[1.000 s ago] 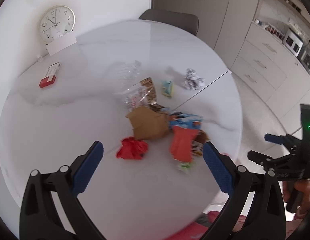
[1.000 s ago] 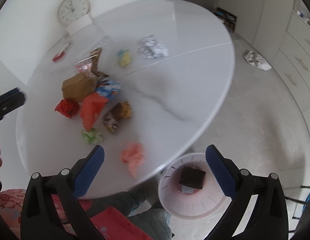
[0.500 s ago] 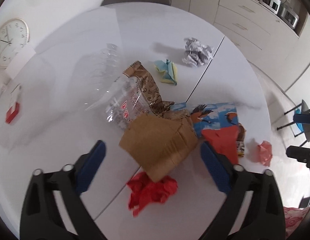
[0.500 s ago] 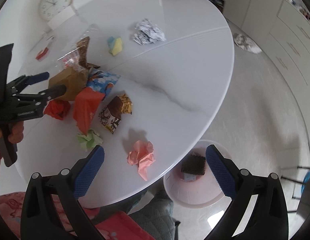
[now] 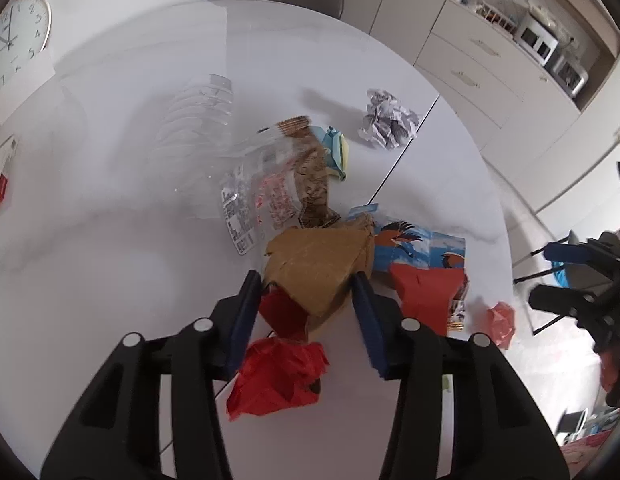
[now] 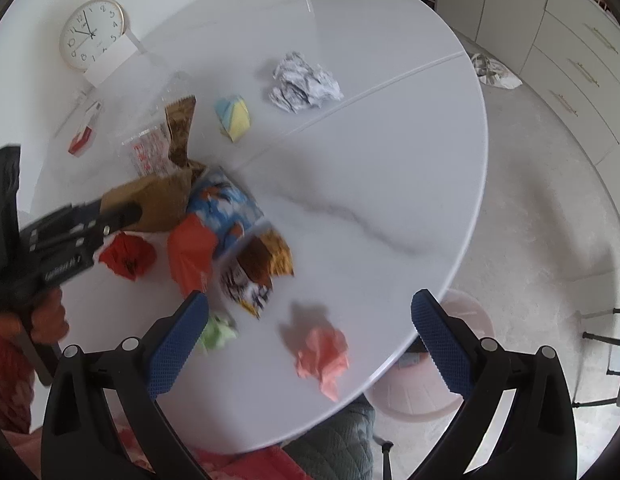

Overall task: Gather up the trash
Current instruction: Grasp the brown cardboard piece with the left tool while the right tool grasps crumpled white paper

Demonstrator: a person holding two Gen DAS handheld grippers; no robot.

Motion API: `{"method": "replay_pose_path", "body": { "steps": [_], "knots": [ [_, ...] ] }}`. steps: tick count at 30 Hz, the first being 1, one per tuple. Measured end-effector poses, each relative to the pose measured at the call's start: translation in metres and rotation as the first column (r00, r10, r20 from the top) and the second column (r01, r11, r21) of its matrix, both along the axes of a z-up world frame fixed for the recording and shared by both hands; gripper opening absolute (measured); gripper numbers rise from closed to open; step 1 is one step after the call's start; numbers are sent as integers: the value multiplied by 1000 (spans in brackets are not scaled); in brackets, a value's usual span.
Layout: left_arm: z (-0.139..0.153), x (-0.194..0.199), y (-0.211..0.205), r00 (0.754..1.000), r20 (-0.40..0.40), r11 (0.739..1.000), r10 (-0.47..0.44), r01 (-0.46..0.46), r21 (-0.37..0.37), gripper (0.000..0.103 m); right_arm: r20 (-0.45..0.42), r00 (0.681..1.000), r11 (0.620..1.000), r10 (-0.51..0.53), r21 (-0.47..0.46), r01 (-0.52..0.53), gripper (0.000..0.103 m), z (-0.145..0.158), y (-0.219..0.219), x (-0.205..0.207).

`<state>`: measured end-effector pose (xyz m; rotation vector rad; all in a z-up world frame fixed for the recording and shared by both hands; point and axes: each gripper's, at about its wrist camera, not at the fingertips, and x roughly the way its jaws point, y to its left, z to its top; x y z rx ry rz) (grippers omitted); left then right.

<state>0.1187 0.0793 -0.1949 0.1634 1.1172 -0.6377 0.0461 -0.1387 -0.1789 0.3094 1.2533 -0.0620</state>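
Observation:
My left gripper [image 5: 305, 292] is shut on a crumpled brown paper bag [image 5: 318, 264] in the trash pile on the round white table [image 5: 109, 280]; it also shows in the right wrist view [image 6: 157, 200]. A red paper ball [image 5: 277, 376] lies under the gripper. A clear plastic bottle [image 5: 245, 184], a blue bird wrapper [image 5: 418, 244], an orange-red wrapper [image 5: 426, 292] and a yellow-blue pack [image 5: 338, 148] lie around. My right gripper [image 6: 305, 336] is open above a pink paper ball [image 6: 324, 354], near a green ball [image 6: 217, 334] and a brown snack wrapper [image 6: 257, 268].
A crumpled white paper ball [image 6: 303, 82] lies farther back. A pink bin [image 6: 422, 388] stands on the floor below the table edge. A clock [image 6: 91, 32] and a red-white box [image 6: 83, 128] sit at the back left. Another paper scrap [image 6: 492, 72] lies on the floor.
My left gripper moved down onto the pile and closed on the brown paper bag. My right gripper moved closer over the pink ball, still open.

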Motion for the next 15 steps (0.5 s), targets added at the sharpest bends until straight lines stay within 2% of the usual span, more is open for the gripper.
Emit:
{"method": "replay_pose_path", "body": {
  "steps": [4,8,15],
  "knots": [
    [2,-1,4,1000,-5,1000,9,-9,-25,40,28,1000,1000,8,-10,-8,100,5,0,16],
    [9,-3,9,1000,-9,998,26,-26,-62,40,56,998,1000,8,-9,-8,100,9,-6,39],
    [33,-10,17,999,18,993,41,-39,-114,40,88,996,997,0,-82,7,100,-2,-16,116]
  ]
}}
